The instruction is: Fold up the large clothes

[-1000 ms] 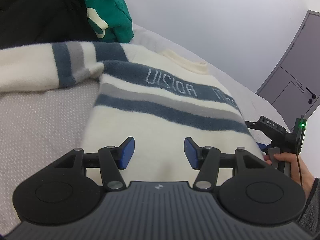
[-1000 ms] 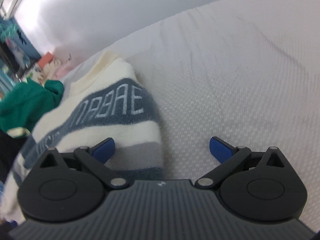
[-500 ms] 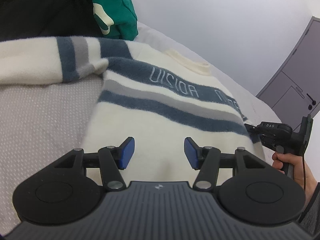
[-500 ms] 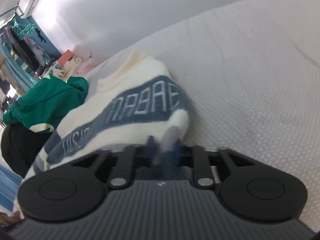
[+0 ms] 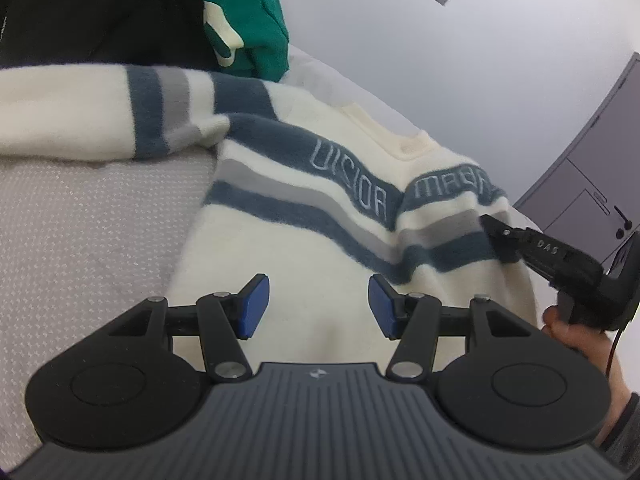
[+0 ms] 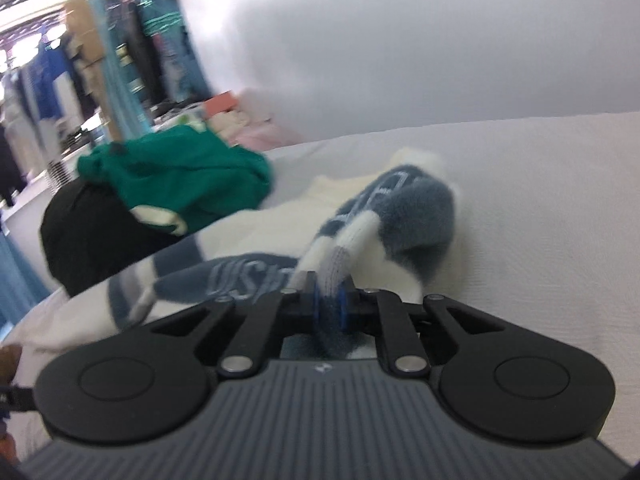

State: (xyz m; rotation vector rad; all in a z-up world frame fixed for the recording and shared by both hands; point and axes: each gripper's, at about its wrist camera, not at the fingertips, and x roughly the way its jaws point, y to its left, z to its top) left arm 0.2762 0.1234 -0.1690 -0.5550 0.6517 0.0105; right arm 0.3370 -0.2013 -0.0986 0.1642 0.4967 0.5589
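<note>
We list a cream sweater [image 5: 320,184] with blue and grey stripes, spread on the white bed [image 6: 520,184]. Our right gripper [image 6: 329,304] is clenched on its striped right edge, the cloth bunched and lifted off the bed. Our left gripper [image 5: 318,306] hangs released above the lower body, nothing between its pads. A green garment [image 5: 248,12] and a black garment [image 5: 100,16] lie beyond the sleeve.

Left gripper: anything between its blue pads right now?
No. In the left wrist view the left gripper hangs open above the striped sweater; only its cream body shows through the gap, ungripped.
</note>
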